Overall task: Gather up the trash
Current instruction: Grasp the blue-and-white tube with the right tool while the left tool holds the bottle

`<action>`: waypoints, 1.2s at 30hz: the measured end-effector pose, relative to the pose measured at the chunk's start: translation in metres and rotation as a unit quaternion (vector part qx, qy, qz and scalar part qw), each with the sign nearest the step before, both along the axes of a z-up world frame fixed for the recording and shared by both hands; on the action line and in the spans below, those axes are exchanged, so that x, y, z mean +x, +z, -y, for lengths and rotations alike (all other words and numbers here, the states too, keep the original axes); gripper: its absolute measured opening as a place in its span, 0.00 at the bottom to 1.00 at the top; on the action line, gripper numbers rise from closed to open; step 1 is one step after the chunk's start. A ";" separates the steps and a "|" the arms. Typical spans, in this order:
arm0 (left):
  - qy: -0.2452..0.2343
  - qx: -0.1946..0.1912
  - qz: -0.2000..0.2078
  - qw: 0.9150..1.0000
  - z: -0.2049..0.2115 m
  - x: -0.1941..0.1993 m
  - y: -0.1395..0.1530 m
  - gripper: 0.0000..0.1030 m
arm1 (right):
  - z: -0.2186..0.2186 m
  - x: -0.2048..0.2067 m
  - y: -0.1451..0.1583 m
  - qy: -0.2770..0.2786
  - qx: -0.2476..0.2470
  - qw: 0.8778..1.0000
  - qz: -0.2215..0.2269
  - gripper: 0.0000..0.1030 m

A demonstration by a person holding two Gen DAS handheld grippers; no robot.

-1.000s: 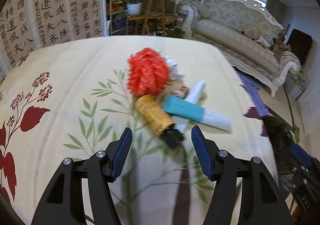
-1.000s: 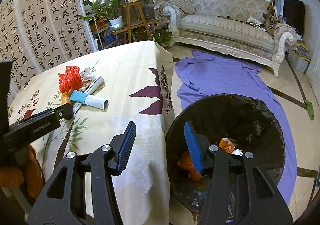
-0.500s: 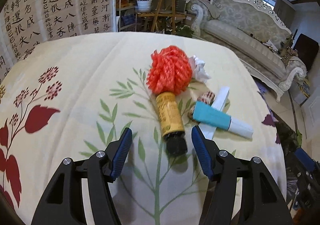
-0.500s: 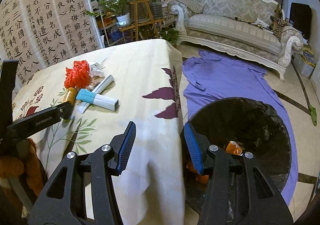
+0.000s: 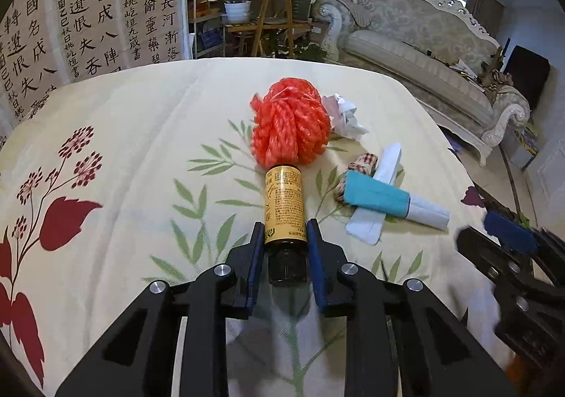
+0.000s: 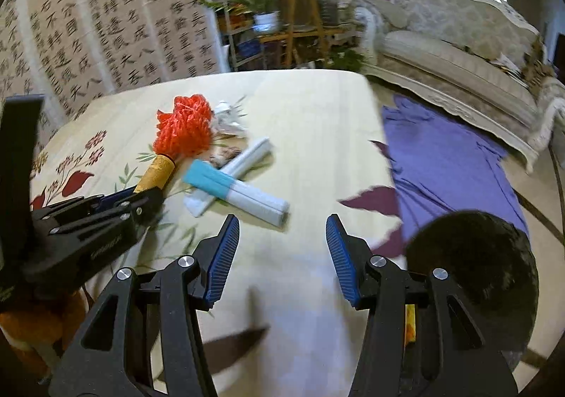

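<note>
Here the yellow-labelled bottle point(image 5: 285, 206) lies flat on the floral tablecloth point(image 5: 141, 136), long axis running away from the left gripper point(image 5: 285, 238), black cap nearest, base touching the orange mesh bundle point(image 5: 291, 127). Jaws closing, flanking its neck. Right gripper point(image 6: 282, 241) spread, empty. Black bin point(image 6: 473, 266) beside the table; contents unclear.

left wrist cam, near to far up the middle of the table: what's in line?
left gripper, jaws closing around the bottle's capped end → yellow-label bottle → orange mesh bundle → far table edge
</note>
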State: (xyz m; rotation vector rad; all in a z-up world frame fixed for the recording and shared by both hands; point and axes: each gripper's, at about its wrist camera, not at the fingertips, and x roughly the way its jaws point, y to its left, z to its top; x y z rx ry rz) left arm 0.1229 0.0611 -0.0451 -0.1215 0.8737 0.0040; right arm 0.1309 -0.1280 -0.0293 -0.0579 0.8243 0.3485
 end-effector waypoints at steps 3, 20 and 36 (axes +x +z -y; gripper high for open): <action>0.006 0.000 -0.002 1.000 -0.011 -0.006 0.001 0.24 | -0.013 0.011 -0.004 0.018 -0.014 1.000 -0.009 0.49; 0.028 0.001 0.001 1.000 -0.052 -0.029 0.000 0.24 | -0.046 0.002 -0.014 0.078 -0.033 0.996 -0.042 0.50; 0.030 -0.009 0.009 0.999 -0.060 -0.029 -0.001 0.24 | -0.065 -0.006 -0.016 0.087 -0.048 0.995 -0.028 0.22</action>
